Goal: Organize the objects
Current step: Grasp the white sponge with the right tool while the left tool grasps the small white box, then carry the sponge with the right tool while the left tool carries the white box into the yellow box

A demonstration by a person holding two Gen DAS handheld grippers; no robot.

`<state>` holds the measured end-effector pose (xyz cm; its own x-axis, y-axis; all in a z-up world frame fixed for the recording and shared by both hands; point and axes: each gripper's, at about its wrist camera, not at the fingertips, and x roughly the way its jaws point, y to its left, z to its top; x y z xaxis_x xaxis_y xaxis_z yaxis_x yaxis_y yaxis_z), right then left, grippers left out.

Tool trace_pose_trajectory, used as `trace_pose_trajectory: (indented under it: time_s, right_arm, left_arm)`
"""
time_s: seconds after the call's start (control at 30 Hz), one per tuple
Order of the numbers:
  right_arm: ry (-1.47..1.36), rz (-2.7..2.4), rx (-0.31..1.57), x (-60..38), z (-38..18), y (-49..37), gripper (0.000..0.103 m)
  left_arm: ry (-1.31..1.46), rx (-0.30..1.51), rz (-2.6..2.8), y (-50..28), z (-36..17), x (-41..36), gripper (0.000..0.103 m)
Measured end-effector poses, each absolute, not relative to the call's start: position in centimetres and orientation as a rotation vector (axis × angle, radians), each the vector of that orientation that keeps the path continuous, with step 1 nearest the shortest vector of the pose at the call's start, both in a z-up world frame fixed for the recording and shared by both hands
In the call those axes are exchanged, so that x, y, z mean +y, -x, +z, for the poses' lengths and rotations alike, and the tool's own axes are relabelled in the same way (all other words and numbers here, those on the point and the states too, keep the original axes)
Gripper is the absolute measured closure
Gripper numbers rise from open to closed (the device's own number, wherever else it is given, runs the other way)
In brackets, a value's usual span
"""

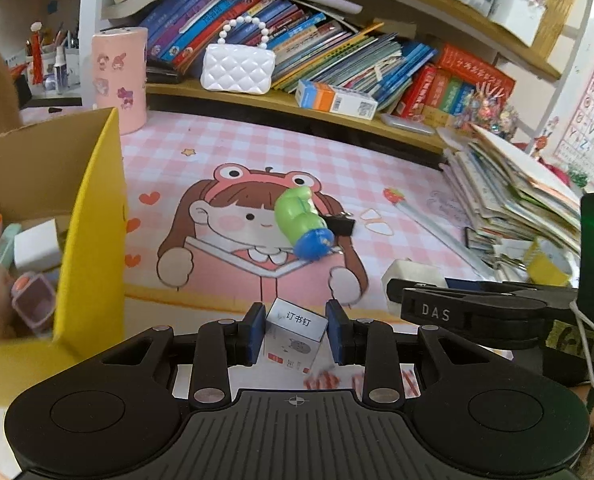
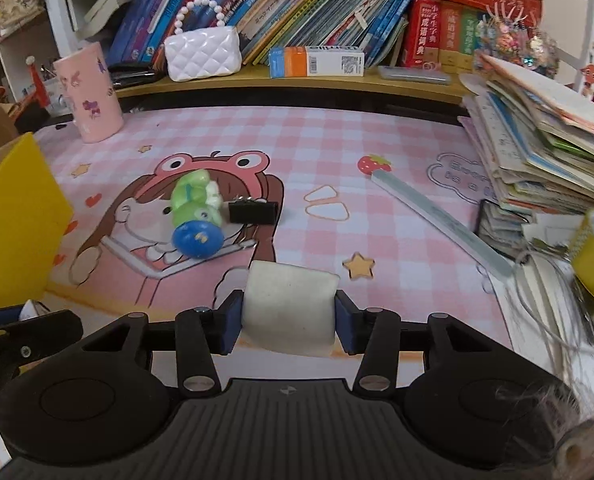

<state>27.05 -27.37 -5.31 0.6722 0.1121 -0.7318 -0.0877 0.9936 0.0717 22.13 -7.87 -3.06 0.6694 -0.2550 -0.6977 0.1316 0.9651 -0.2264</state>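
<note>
My left gripper (image 1: 295, 330) is shut on a small white staples box (image 1: 295, 336) and holds it just above the pink desk mat (image 1: 337, 160), beside the yellow cardboard box (image 1: 93, 220) on the left. My right gripper (image 2: 288, 314) is shut on a white eraser (image 2: 289, 312) near the mat's front edge. A green and blue toy figure (image 1: 303, 220) (image 2: 196, 212) lies on its side mid-mat, with a black binder clip (image 1: 341, 224) (image 2: 253, 211) touching its right side.
The yellow box holds several small items. A pink cup (image 1: 119, 76) stands at the back left. A leaning pile of books (image 1: 517, 192) fills the right side. A ruler (image 2: 441, 220) lies on the mat. A white purse (image 2: 203, 54) and an orange-blue carton (image 2: 315, 62) sit on the shelf.
</note>
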Motion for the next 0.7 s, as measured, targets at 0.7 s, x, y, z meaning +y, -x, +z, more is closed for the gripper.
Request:
trace_pose_trajectory:
  time_s: [0.7]
  right_arm:
    - [0.002,0.227,0.835,-16.9,-2.8,-14.3,0.059]
  left_arm:
    - [0.234,0.768,-0.163,-11.8,-1.3,2.4,0.072]
